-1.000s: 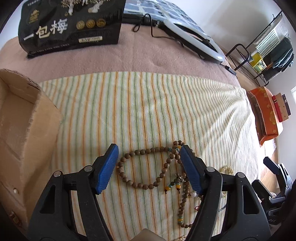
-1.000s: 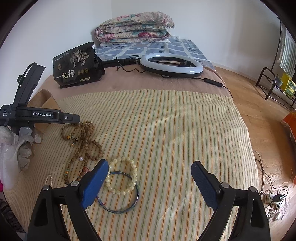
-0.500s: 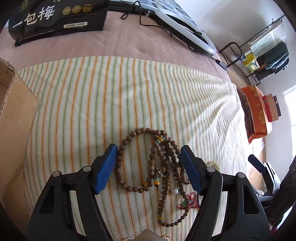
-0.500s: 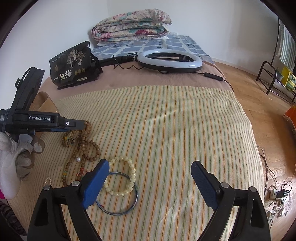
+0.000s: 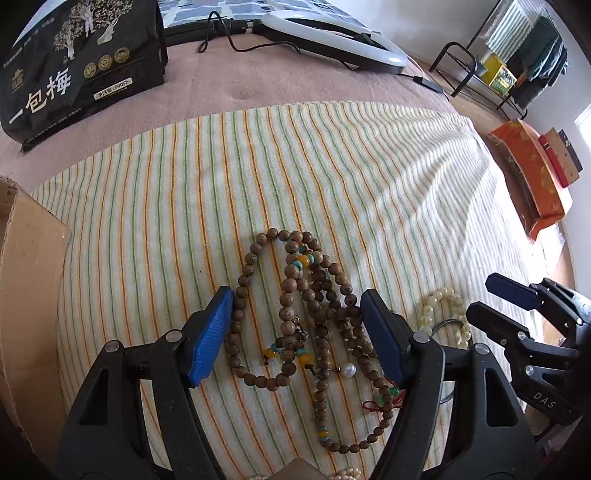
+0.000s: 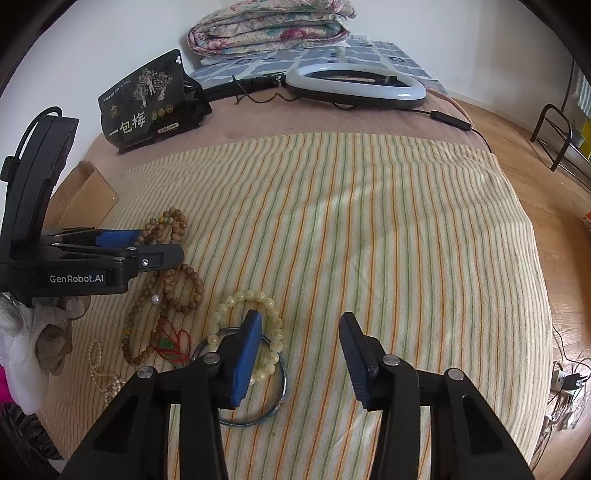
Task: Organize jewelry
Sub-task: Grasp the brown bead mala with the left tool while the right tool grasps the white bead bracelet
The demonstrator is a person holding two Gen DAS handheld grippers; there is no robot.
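Note:
A pile of brown wooden bead strands [image 5: 295,306] lies on the striped towel [image 5: 258,177]. My left gripper [image 5: 297,332] is open, its jaws on either side of the bead pile, low over it. The pile and left gripper also show in the right wrist view: bead strands [image 6: 170,291], left gripper [image 6: 147,247]. A cream bead bracelet [image 6: 266,314] and a thin blue bangle [image 6: 280,391] lie beside the pile. My right gripper [image 6: 299,350] is open and empty, its left finger over the bracelet. A pearl strand [image 6: 98,365] lies at the lower left.
A cardboard box [image 5: 26,295] stands left of the towel. A black printed bag [image 5: 74,70] and a white ring light [image 6: 354,85] with its cable lie at the back. Folded quilts [image 6: 273,26] sit behind. The bed edge drops to wooden floor [image 6: 554,206] at right.
My left gripper has moved forward and down over the wooden beads, which now lie between its jaws. My right gripper's jaws have narrowed and moved over the cream bracelet.

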